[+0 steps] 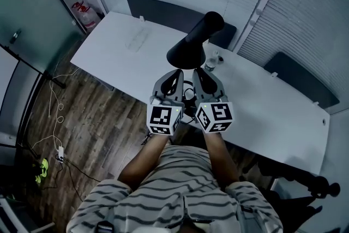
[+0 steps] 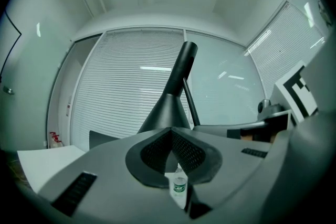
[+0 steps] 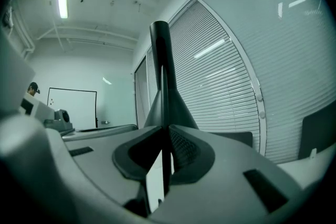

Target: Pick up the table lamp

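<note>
Right now your right gripper point(image 1: 200, 75) is the one that matters: in the right gripper view its jaws are clenched on the thin dark stem point(image 3: 166, 165) of the table lamp point(image 1: 191, 49), and the rod runs straight up through the gap between the pads. The lamp sits directly ahead of both grippers, over the white table point(image 1: 136, 63). Its black cone shade and cylindrical top rise just beyond the fingertips. Its long axis reads as roughly upright, so the level gripper crosses the stem at about a right angle. Your left gripper point(image 1: 175, 75) is close alongside the right one, just as near to the lamp. In the left gripper view its jaw tips meet with nothing pinched between them. The small bottle point(image 2: 179, 186) seen through the gap below them stands further off on the table, just beside the lamp. From that view the stem point(image 2: 191, 105) passes a little to the right of the left gripper's tips, clear of them. Whether the lamp's foot has left the table cannot be made out, since no view shows it. The lift looks to depend on the right hand alone. With so thin a stem and the heavy shade above the grip, the lamp may swing or twist in the pads.
</note>
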The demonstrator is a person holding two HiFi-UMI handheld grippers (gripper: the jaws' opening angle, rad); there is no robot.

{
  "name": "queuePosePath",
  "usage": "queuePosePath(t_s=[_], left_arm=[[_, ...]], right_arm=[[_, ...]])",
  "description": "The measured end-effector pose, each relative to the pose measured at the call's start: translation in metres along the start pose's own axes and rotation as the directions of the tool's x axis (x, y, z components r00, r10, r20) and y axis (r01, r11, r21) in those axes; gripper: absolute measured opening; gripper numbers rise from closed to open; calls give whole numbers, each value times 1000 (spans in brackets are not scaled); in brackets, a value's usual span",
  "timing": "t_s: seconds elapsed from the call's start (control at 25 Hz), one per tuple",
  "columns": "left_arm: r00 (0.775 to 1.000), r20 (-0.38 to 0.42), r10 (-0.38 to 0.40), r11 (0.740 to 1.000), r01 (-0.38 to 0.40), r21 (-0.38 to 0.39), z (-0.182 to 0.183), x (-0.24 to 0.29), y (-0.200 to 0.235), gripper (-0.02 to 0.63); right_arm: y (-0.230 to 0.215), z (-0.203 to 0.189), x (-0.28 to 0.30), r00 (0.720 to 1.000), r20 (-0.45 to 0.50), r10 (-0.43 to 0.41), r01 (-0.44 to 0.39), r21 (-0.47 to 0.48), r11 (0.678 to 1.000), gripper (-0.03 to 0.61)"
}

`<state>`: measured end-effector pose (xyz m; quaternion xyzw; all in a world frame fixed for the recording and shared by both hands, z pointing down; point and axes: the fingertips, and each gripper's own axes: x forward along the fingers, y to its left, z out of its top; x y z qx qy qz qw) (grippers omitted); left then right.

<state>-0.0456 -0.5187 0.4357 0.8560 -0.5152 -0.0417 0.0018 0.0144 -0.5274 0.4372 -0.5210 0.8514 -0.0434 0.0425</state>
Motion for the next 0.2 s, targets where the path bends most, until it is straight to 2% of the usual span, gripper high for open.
queuePosePath(t_s=[0.2], left_arm=[[1000, 3, 0, 1000, 0, 6, 0, 1, -2, 8]], right_arm=[[-1, -2, 0, 1000, -3, 6, -6, -1, 1000, 46]])
